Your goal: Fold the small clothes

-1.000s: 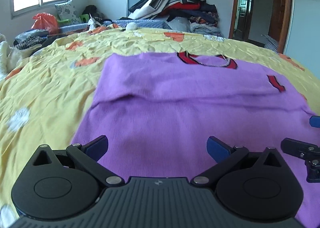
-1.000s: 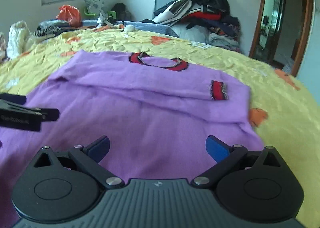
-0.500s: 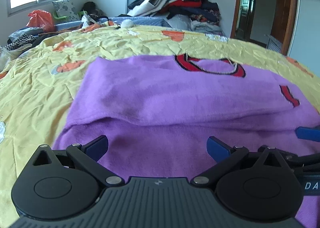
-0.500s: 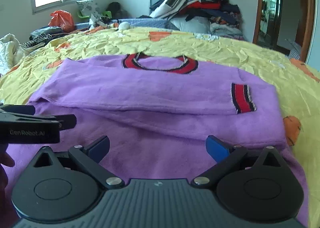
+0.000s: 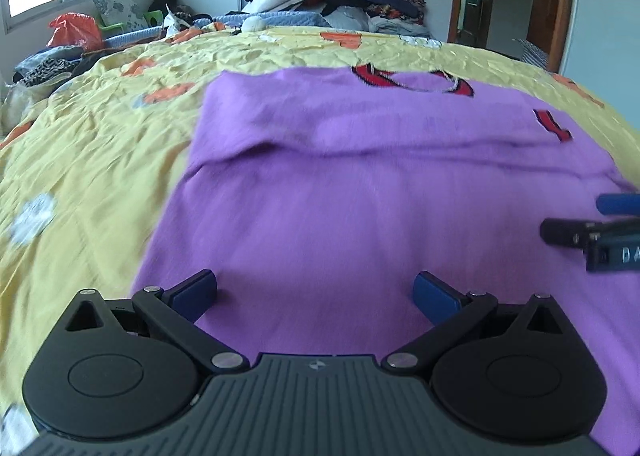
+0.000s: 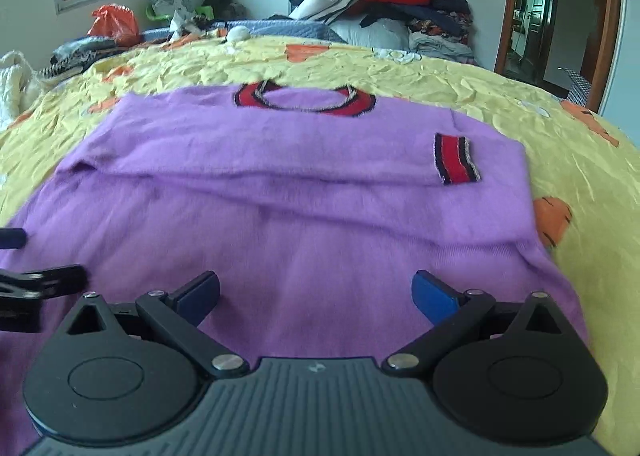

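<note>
**Both tongs poised over the hem for the bottom-up fold**

Furthest left, beyond the left gripper (image 5: 315, 290), only the yellow bedspread (image 5: 92, 160) shows. The left gripper itself hangs low over the near-left part of the purple sweater (image 5: 360, 196), its blue pads spread wide apart with nothing between them. Just ahead of both tongs lies the sweater's smooth lower body; further ahead a sleeve is folded across the chest, ending in the red striped cuff (image 6: 456, 158), and beyond that sits the red collar (image 6: 304, 98). To the right, the right gripper (image 6: 316, 292) hovers over the near-right part of the cloth, pads likewise wide apart and empty.

The step in hand looks like taking the near hem to carry it toward the collar. To do it well, each tong should probably pinch the hem close to its own corner, catching both layers, at matching positions. Lift evenly, so the folded sleeve ahead is not dragged out of place.
</note>
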Available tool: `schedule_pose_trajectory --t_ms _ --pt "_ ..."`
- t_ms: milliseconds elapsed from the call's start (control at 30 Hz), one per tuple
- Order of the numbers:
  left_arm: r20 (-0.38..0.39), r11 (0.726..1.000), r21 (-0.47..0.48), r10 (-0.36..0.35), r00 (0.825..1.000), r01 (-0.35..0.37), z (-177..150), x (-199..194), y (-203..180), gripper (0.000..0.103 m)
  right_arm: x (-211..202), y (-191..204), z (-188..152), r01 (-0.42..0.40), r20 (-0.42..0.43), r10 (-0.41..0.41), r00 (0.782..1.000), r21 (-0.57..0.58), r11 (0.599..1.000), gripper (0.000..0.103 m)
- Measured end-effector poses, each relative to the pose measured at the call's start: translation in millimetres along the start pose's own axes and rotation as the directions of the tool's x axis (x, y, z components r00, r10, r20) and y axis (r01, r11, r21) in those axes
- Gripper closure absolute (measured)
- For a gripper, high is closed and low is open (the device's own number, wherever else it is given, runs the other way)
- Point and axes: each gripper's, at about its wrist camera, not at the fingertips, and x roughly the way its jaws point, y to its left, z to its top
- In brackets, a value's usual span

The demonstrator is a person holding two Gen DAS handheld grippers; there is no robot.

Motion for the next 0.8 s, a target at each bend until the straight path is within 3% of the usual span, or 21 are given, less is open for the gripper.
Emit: schedule_pose_trajectory --t_ms 300,433,500,600,700,800 --pt "0.005 0.998 0.011 -0.058 0.998 0.058 -78 -82 72 0.0 -61 -26 -56 -0.005 -0.019 0.004 1.0 -0.055 0.998 0.0" --pt "0.036 0.989 -0.04 -0.14 0.99 0.141 -111 -114 106 0.0 -97 -43 -83 0.0 -0.02 -0.002 1.0 -0.087 0.996 0.0" --pt "0.069 0.976 -0.055 -0.208 0.976 0.212 -122 -126 116 0.0 -113 -55 -98 -0.009 -0.023 0.008 1.0 -0.077 0.997 0.0" --pt "0.125 0.936 -0.054 -0.338 0.933 0.347 -141 -133 122 0.0 -135 -71 -117 -0.019 -0.005 0.018 1.0 -0.059 0.998 0.0" --pt "0.13 0.902 -0.095 -0.408 0.904 0.421 -153 -126 124 0.002 -152 -84 -133 -0.011 0.009 0.011 1.0 -0.033 0.999 0.0" --pt "0.139 0.853 -0.179 -0.472 0.871 0.491 -164 -115 132 0.011 -165 -98 -148 -0.024 0.032 0.023 0.999 0.009 1.0 0.0"
